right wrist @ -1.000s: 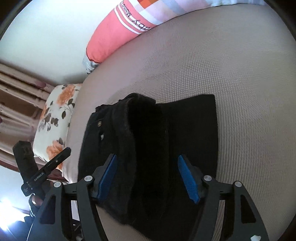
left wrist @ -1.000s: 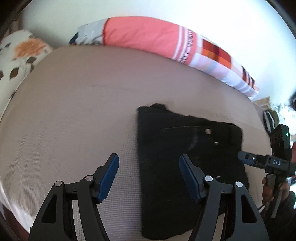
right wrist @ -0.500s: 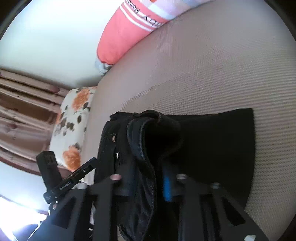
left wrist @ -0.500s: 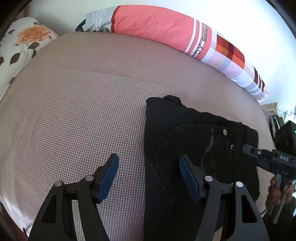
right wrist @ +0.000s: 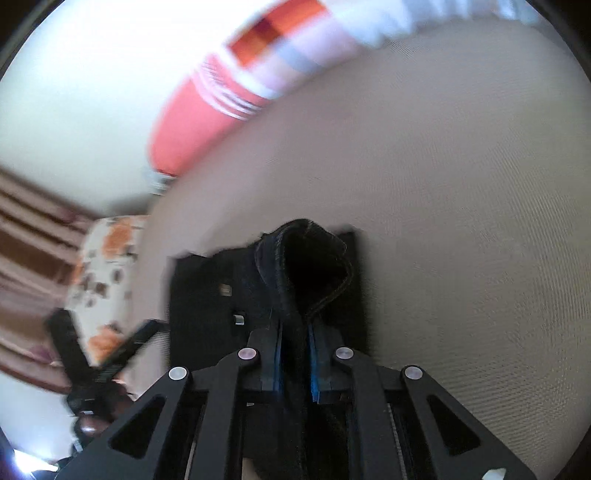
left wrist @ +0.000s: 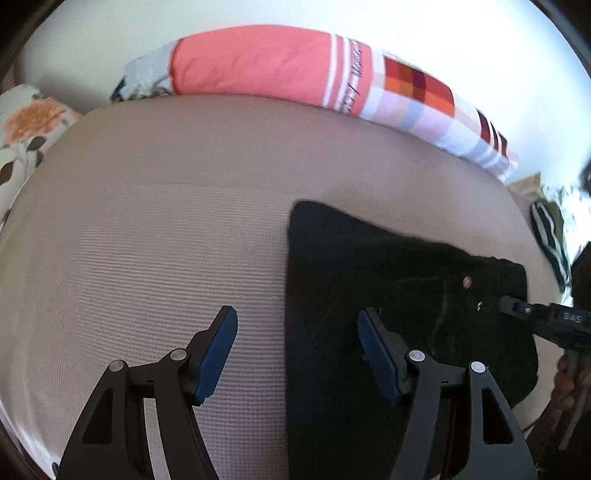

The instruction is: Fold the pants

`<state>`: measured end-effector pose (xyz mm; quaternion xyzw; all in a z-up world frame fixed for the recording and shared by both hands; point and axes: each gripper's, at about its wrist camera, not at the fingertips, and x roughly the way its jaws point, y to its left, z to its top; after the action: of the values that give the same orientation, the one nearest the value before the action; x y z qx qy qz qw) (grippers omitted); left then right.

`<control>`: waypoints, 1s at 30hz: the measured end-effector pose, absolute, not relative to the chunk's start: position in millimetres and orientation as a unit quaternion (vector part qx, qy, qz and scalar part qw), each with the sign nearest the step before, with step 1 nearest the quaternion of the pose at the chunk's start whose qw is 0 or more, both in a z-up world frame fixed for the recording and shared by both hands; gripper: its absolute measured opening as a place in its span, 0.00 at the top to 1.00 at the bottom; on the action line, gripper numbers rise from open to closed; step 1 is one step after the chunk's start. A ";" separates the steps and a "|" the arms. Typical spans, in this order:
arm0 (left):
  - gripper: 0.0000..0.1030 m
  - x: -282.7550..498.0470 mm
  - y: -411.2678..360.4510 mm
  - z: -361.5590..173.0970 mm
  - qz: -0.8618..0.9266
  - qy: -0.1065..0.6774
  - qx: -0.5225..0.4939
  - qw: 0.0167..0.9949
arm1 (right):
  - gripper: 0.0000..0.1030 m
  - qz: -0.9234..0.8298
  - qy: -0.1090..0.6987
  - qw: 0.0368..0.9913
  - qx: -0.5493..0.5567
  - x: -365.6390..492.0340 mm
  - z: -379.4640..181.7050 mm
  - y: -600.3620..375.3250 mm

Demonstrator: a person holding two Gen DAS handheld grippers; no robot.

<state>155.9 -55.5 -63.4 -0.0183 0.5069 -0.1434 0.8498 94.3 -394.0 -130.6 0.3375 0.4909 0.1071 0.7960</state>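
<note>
The black denim pants (left wrist: 388, 295), already folded into a compact rectangle, are lying on the beige waffle-textured bed cover (left wrist: 166, 221), toward its right part in the left wrist view. The right gripper (right wrist: 295, 360) is clamping a raised fold of thick seamed cloth between its blue pads (right wrist: 277, 354); the jaws are standing narrow, with the cloth bulging up in a loop just beyond them. The left gripper (left wrist: 297, 347) is hovering with its jaws wide and nothing between them: one finger is over bare cover, the other over the left portion of the pants, and the pants' left edge is running between the two.

Judged from this, the step in hand is a further fold or a lift of the bundle, with the right side gripped and the left side not yet taken. The next move is calling for the left gripper to descend onto the near left edge and close on all layers, so that both sides are rising together and the stack is not sliding apart.

A long bolster pillow in coral with white stripes and a chequered patch (left wrist: 295, 70) is lying along the far edge, against a white wall (left wrist: 443, 29). A floral-print cushion (left wrist: 26, 129) is sitting at the left corner. Brown striped curtains (right wrist: 33, 236) are showing in the right wrist view, blurred
</note>
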 end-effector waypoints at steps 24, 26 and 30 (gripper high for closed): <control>0.34 104.5 -68.0 -88.4 -0.169 0.537 0.031 0.826 | 0.87 0.087 0.514 0.815 0.253 11.9 -105.0 -367.8; 0.34 101.9 -66.6 -89.9 -0.168 0.540 0.025 0.824 | 0.89 0.085 0.514 0.817 0.249 7.3 -102.8 -366.9; 0.34 96.8 -64.6 -92.6 -0.171 0.546 0.019 0.820 | 0.90 0.075 0.514 0.819 0.243 -3.8 -99.4 -363.8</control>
<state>96.8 -64.6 -92.6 0.0190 0.5462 -0.1707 0.8198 -3.8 -363.8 -99.4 0.2430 0.5139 0.0751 0.8193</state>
